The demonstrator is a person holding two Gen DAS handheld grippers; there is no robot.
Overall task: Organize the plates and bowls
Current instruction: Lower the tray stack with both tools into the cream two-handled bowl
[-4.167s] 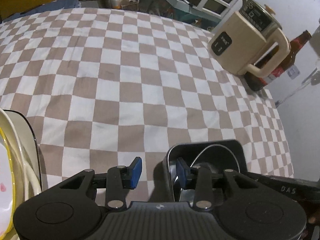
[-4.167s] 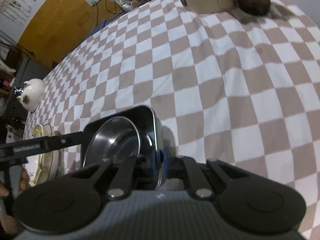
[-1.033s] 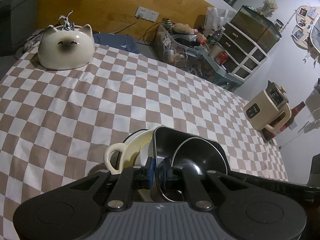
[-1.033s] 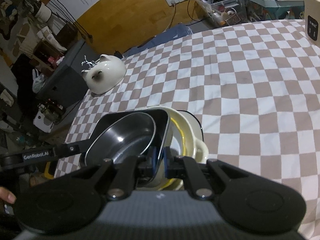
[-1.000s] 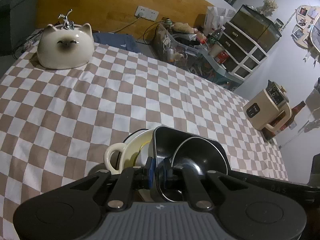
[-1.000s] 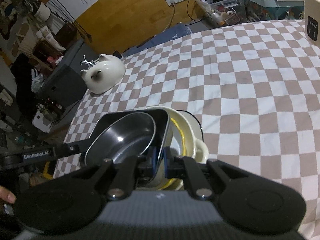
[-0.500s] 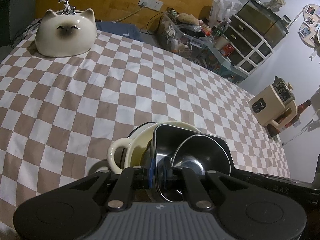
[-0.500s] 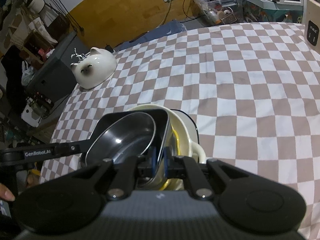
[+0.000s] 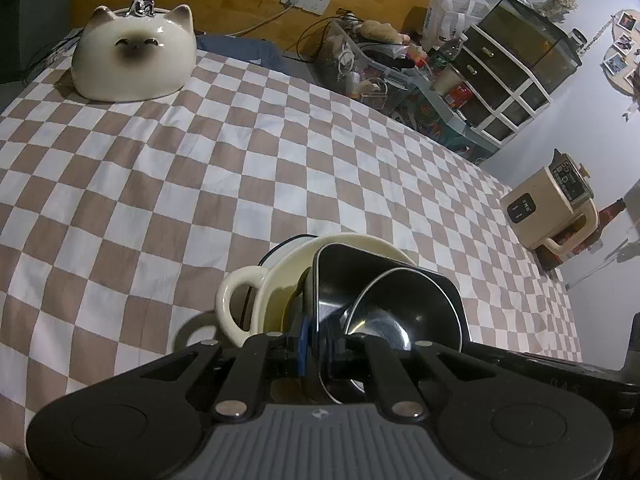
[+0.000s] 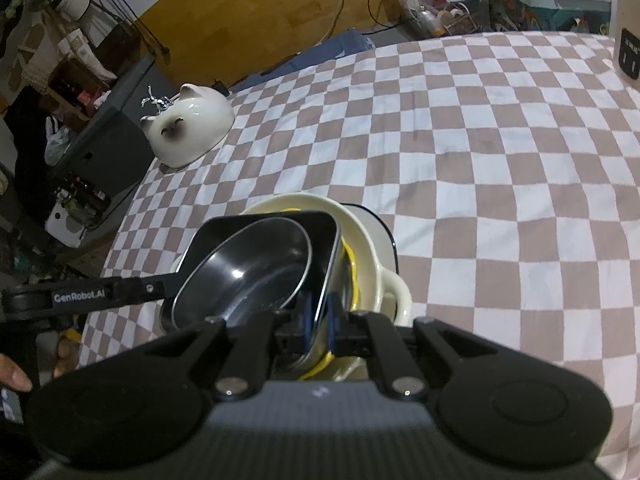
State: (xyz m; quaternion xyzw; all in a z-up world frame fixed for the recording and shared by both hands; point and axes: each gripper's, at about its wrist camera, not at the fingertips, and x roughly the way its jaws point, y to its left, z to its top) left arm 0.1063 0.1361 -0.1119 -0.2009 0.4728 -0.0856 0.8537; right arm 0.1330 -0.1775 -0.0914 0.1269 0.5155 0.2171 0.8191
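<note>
Left wrist view: black tray (image 9: 420, 288) is pinched at opposite rims by left gripper (image 9: 316, 344) and right gripper (image 10: 318, 326), directly above cream bowl (image 9: 280, 276).

Left gripper (image 9: 316, 346) clamped on the near wall of a black square tray (image 9: 384, 280) holding a steel bowl (image 9: 384, 312); tray sits in a cream handled dish (image 9: 280, 280). Beyond the dish: cat-shaped ceramic (image 9: 134, 66) on the checkered cloth (image 9: 200, 160).
</note>
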